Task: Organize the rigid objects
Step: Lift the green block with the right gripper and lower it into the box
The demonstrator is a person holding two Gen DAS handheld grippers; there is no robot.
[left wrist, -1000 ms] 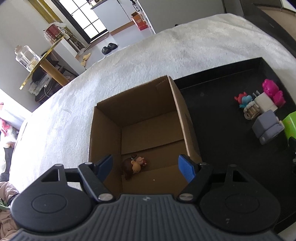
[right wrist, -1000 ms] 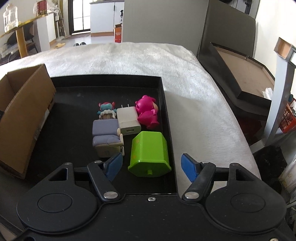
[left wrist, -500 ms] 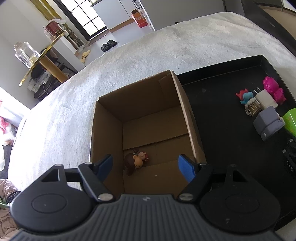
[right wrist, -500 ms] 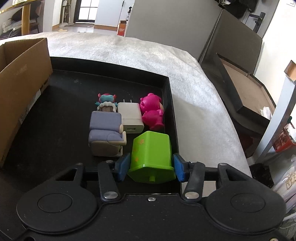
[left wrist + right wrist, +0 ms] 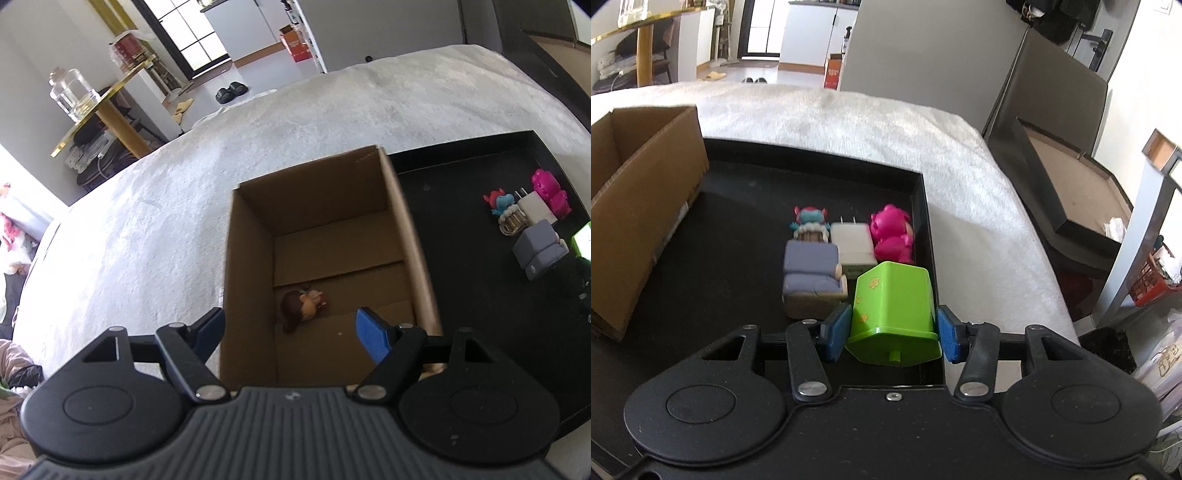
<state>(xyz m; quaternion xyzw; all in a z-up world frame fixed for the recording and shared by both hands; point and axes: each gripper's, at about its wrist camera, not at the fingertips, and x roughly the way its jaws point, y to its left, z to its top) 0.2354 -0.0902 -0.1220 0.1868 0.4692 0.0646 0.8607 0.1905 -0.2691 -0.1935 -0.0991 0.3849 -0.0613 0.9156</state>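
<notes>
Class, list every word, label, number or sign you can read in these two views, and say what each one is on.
None can be read.
Orange carton on the far floor: print too blurred.
Cardboard box, label on its side: too small.
Red tins on the gold-edged shelf: illegible.
Green container: yellow star shapes only, no text.

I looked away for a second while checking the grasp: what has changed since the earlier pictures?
The right gripper closed its pads onto the green plastic container in the black tray and now grips it. The left gripper shifted a little over the cardboard box, jaws open and empty. The doll in the box and the other tray toys stayed put.
</notes>
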